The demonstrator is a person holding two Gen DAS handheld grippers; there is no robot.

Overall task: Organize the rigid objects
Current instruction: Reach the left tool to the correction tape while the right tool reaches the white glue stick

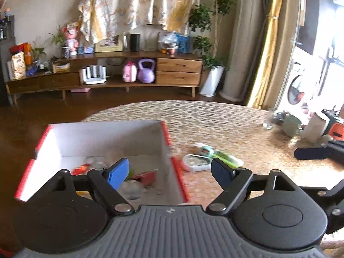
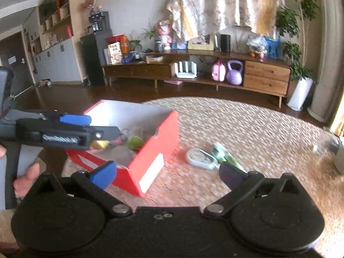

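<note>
A red box (image 1: 169, 138) with a white inside stands on the woven table (image 1: 225, 124); it also shows in the right wrist view (image 2: 154, 157). It holds several small items, among them a green ball (image 2: 135, 142) and a red piece (image 1: 146, 177). A white oval case (image 1: 196, 162) and a green and white tube (image 1: 223, 155) lie on the table right of the box, also in the right wrist view: case (image 2: 200, 158), tube (image 2: 225, 152). My left gripper (image 1: 169, 173) is open and empty over the box's right wall. My right gripper (image 2: 167, 174) is open and empty, near the box's front corner.
The left gripper's body (image 2: 53, 131) reaches over the box from the left. A green mug (image 1: 291, 124), a clear glass (image 1: 269, 120) and dark tools (image 1: 318, 150) stand at the table's right side. A wooden sideboard (image 1: 107, 73) lines the far wall.
</note>
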